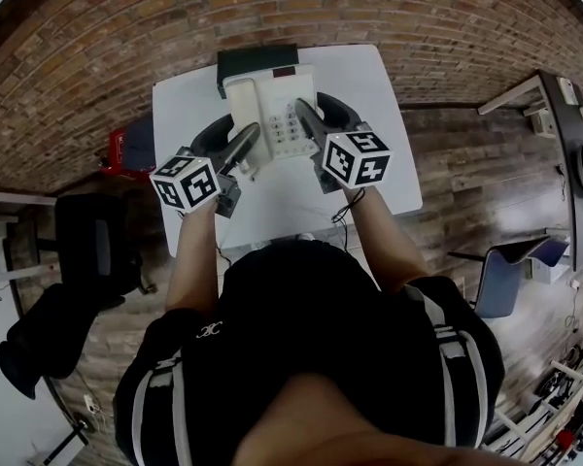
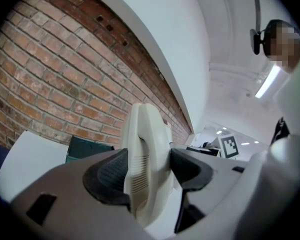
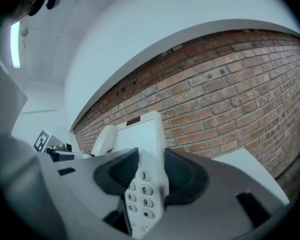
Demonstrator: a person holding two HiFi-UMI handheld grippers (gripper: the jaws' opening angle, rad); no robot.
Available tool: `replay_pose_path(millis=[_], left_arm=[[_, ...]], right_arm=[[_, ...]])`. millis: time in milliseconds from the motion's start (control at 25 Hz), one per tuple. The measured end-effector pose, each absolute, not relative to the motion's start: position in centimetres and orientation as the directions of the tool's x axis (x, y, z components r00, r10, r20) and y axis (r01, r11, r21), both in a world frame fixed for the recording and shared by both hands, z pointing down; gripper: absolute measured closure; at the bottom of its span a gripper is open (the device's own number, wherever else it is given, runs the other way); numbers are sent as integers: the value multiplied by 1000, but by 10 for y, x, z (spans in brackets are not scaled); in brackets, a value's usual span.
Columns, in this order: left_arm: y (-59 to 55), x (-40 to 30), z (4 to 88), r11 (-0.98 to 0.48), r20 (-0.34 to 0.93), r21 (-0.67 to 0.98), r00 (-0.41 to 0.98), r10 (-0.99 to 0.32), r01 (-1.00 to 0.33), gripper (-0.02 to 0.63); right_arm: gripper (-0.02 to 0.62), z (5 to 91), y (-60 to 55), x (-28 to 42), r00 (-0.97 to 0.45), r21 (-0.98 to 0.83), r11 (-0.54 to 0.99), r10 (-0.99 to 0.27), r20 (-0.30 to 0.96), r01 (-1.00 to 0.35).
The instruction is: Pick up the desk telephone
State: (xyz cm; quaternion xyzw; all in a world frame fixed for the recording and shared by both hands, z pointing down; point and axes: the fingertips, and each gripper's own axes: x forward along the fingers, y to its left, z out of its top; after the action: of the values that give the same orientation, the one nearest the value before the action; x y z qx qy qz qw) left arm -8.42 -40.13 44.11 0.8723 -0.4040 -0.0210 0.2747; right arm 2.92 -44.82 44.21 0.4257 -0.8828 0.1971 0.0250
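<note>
— While both tongs are clamped on the desk telephone (image 1: 272, 115), I'd call the grasp made and the lift the step in hand. Agreed?

— Agreed. The left gripper (image 2: 147, 171) has its jaws drawn in narrow on the handset (image 2: 142, 139), dark pads pressed to the cream plastic on either side. The right gripper (image 3: 149, 171) pinches the keypad (image 3: 139, 196) edge the same way.

— And where's the phone?

— Over the far part of the white table (image 1: 379, 153), just in front of the dark box (image 1: 257, 61). Whether its base is clear of the tabletop, I can't tell.

— So what does the next move call for?

— Both hands rising together and level, I'd judge. The left holds the handset rather than the body, so uneven lifting could pull it from its cradle.
</note>
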Motion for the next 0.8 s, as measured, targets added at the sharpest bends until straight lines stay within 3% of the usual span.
replay_pose_path(millis=[440,800], left_arm=[[-395,-84,319,-626,11,295,657,-754,-722,339],[-379,-89,296,-631,-10,247,649,-761,-736,339]], right_arm=[[446,314,-441,31,-623,-220,619,-780,-56,-754],[446,290,-426,26,-628,-213,633,-772,-100,-745]])
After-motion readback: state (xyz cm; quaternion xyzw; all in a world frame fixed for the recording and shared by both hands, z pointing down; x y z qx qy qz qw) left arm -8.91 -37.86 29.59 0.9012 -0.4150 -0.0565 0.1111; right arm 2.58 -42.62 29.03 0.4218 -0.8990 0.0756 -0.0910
